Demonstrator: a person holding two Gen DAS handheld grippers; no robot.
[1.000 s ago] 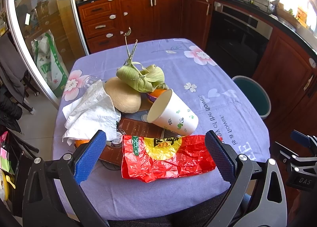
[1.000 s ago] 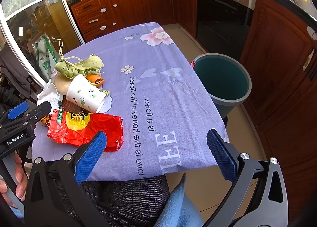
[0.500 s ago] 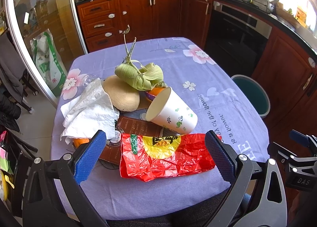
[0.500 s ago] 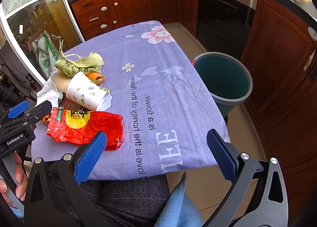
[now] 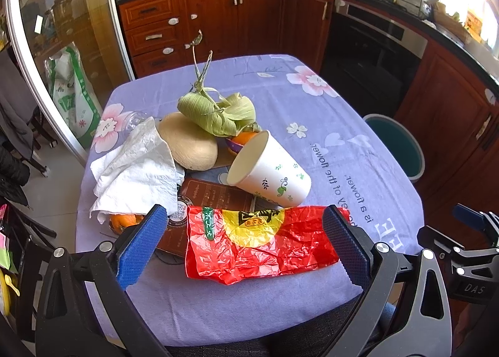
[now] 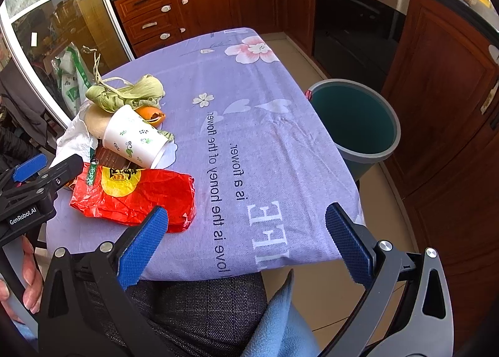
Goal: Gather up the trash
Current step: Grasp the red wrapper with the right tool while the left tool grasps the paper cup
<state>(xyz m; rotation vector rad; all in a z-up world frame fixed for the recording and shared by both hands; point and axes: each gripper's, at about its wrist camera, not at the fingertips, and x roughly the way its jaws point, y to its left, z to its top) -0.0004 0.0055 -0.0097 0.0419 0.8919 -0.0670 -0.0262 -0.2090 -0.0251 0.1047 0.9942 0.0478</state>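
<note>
A heap of trash lies on the purple-clothed table (image 5: 312, 113): a red crinkled snack wrapper (image 5: 259, 243), a tipped paper cup (image 5: 269, 171), a crumpled white tissue (image 5: 137, 166), green corn husks (image 5: 215, 110), a tan melon-like rind (image 5: 190, 145), orange peel (image 5: 244, 138) and a brown card (image 5: 215, 196). My left gripper (image 5: 243, 244) hovers open just in front of the wrapper, touching nothing. My right gripper (image 6: 246, 243) is open over the table's near edge, right of the wrapper (image 6: 134, 195) and cup (image 6: 137, 138). A green bin (image 6: 354, 121) stands on the floor at the right.
Wooden cabinets and a dark oven (image 5: 374, 45) ring the room. A glass door (image 5: 62, 54) with a green-white bag behind it is at the left. A hand (image 6: 28, 276) holds the left gripper's body. Grey and blue fabric (image 6: 274, 319) lies below the table edge.
Both grippers have crept slightly forward toward the table; the trash sits a little lower and closer in view. Nothing has been grasped or shifted.
</note>
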